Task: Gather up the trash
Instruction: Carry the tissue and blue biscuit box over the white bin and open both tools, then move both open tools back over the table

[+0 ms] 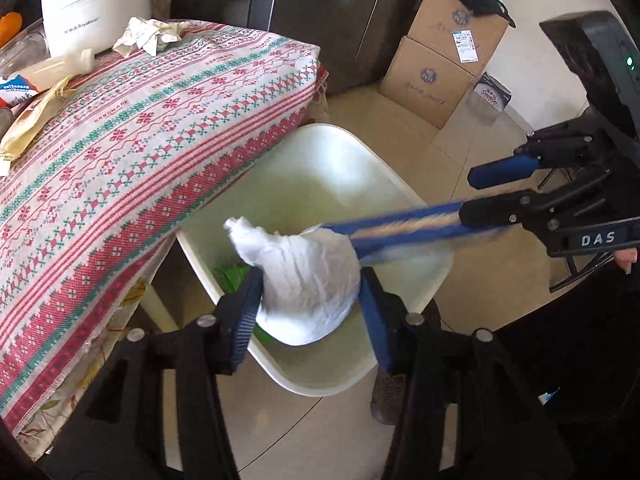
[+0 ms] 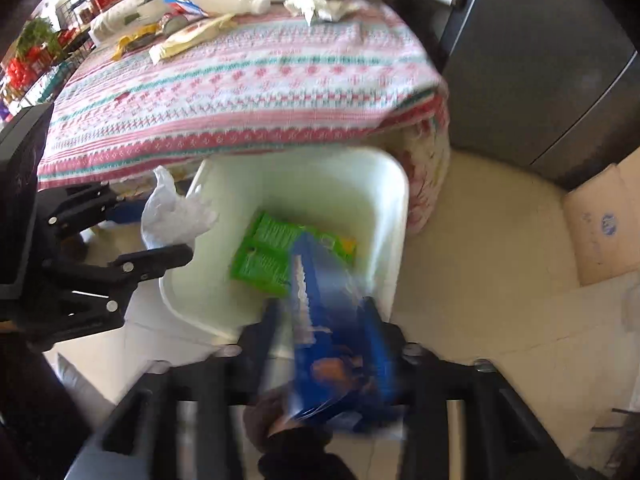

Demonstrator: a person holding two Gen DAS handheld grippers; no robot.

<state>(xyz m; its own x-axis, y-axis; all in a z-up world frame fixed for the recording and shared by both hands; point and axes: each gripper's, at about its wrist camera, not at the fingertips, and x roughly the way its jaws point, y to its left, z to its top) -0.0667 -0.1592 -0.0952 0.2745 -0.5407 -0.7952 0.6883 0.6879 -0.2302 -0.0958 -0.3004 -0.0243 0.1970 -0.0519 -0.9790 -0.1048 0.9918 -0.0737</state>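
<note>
My left gripper (image 1: 310, 300) is shut on a crumpled white plastic bag (image 1: 304, 276) and holds it over the white bin (image 1: 360, 160) on the floor beside the table. My right gripper (image 2: 326, 320) is shut on a blue snack wrapper (image 2: 328, 340), blurred, above the bin's (image 2: 384, 184) near edge. The wrapper (image 1: 400, 228) also shows in the left wrist view, reaching over the bin from the right gripper (image 1: 500, 188). A green wrapper (image 2: 272, 248) lies inside the bin. The left gripper (image 2: 132, 236) with the white bag (image 2: 172, 212) shows at the bin's left rim.
The table with a patterned cloth (image 1: 140, 128) carries a white pot (image 1: 92, 4), crumpled paper (image 1: 144, 36), a bottle (image 1: 60, 66) and wrappers (image 1: 28, 124). Cardboard boxes (image 1: 440, 64) stand on the floor by a dark cabinet (image 2: 540, 60).
</note>
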